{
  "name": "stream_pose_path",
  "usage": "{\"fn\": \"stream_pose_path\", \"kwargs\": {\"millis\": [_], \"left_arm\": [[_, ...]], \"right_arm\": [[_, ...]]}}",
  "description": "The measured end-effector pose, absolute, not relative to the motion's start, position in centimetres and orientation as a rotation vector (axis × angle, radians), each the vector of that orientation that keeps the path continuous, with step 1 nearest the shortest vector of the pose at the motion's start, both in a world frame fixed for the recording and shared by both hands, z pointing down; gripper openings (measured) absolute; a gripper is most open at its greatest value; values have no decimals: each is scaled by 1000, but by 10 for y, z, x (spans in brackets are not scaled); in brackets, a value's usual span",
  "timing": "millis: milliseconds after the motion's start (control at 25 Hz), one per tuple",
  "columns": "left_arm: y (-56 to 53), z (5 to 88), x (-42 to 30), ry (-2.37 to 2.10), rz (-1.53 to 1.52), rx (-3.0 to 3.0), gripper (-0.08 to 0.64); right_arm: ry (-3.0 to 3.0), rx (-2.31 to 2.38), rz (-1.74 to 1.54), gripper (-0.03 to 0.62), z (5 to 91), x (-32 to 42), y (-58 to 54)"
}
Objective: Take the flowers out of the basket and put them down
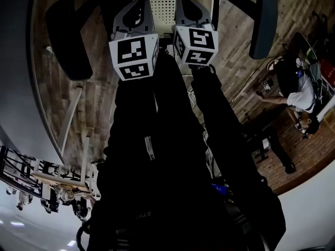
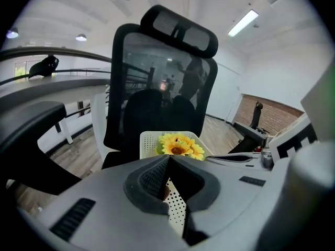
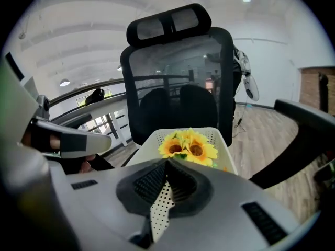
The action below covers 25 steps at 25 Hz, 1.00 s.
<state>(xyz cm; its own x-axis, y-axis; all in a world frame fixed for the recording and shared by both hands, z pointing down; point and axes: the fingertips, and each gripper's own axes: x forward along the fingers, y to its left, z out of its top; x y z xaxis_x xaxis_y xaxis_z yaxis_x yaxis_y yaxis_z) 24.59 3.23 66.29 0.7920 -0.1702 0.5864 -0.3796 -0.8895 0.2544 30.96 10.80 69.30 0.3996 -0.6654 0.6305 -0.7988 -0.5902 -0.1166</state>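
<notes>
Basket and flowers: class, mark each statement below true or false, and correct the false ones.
1. The flowers in the basket are yellow. True.
2. One gripper is open and holds nothing. False: the left gripper is shut on the basket's near edge, and so is the other one.
3. A black chair with a headrest stands behind the basket. True.
4. The flowers lie on the wooden floor. False: they are in the basket.
5. The right gripper is clamped on the basket's perforated wall. True.
</notes>
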Motion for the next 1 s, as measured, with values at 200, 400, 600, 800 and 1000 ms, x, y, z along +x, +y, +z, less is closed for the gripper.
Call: {"fn": "stream_pose_path", "kwargs": {"millis": [200,400,600,800,1000], "left_arm": [[26,684,257,-425,848,2579,2],[20,697,262,-435,879,2562,3],[20,701,265,-417,890,2564,2],[17,714,267,-413,909,2557,2],[13,720,268,-416,910,2555,2]], "right_arm": [[-1278,2420,1024,15,718,315,105],[-1236,2391,1091,44,739,322,102],[-1223,2372,1188,146,756,324,99],[-1180,2347,1232,282,785,334,96],[-1180,2328,1224,334,801,339,88]]}}
